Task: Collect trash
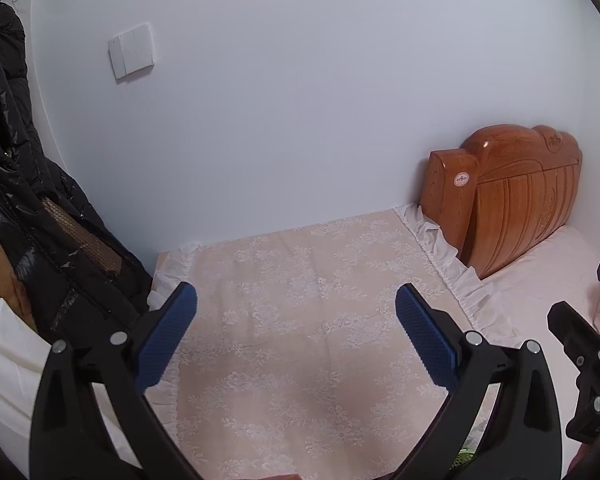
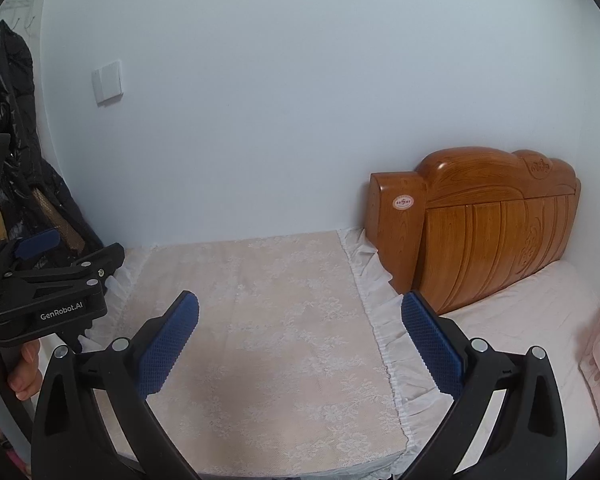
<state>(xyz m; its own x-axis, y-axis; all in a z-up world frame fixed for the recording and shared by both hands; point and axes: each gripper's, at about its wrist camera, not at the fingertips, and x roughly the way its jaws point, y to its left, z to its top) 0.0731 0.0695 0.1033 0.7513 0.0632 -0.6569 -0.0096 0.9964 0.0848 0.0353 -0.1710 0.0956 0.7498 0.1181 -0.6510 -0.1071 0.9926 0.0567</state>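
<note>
Where left tongs point(image 2: 48, 248) show sideways, white "GenRobot.AI" lettering point(image 2: 61, 316).

Your grippers point(image 1: 296, 300) point(image 2: 300, 312) are showing black frames, blue textured pads point(image 2: 168, 344), silver screws, white "GenRobot.AI" lettering; bare fingers point(image 2: 28, 364) are peeking out.

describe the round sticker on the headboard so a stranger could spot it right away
Find the orange-brown wooden headboard against the pale wall at the right. On its blocky left end post sits the small round sticker: white with red print, the only pale spot on the wood.
</note>
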